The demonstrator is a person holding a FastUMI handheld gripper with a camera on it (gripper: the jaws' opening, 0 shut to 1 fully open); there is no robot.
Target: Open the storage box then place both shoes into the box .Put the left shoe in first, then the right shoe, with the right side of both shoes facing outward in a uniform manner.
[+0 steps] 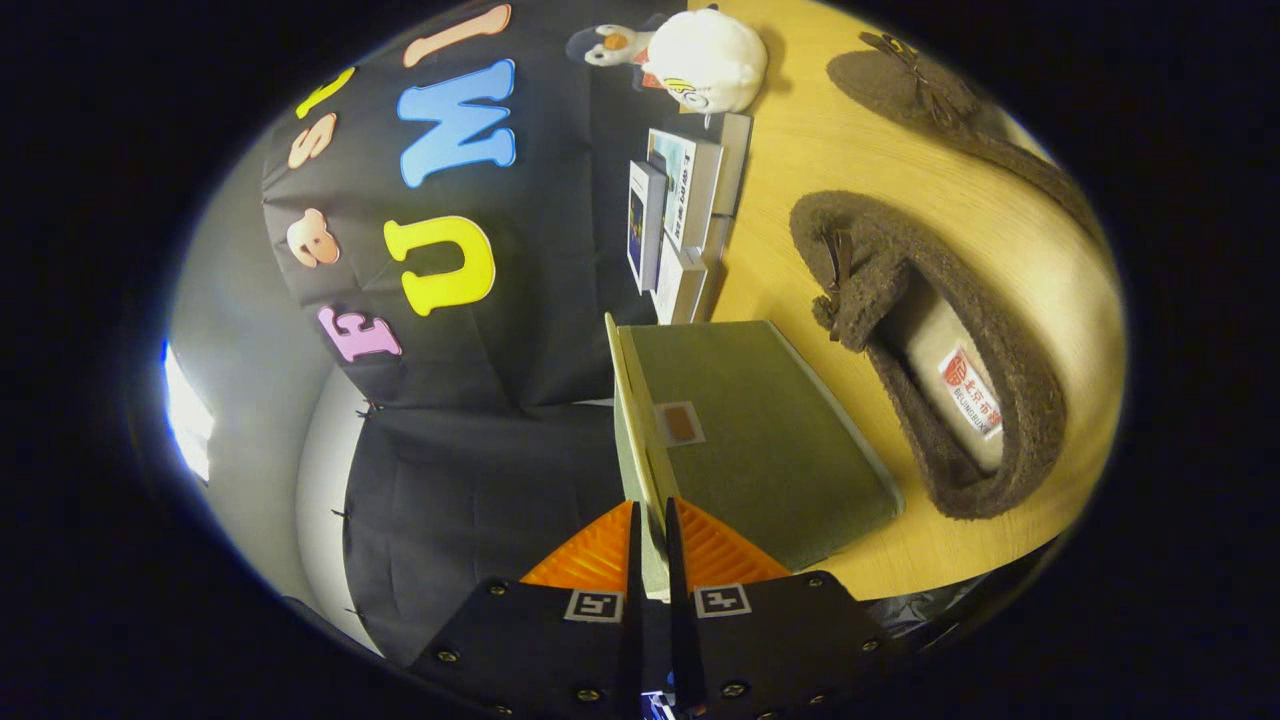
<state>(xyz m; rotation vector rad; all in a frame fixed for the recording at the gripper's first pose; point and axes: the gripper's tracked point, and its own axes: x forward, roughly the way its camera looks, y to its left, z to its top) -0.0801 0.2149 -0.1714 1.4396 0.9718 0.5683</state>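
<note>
Gripper view: the gripper point(650, 545) is pinching the lid point(640, 440) of the box point(760, 440), its fingers nearly closed, opening it. Both shoes point(940, 400) point(930, 90) are lying on the tabletop point(800, 150) beyond, not yet boxed.

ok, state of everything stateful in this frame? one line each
gripper: shut on the lid edge
storage box lid: lifted, standing open on edge
storage box: open, no shoe in it
near shoe: on the table beside the box
far shoe: on the table, beyond the near one
</note>
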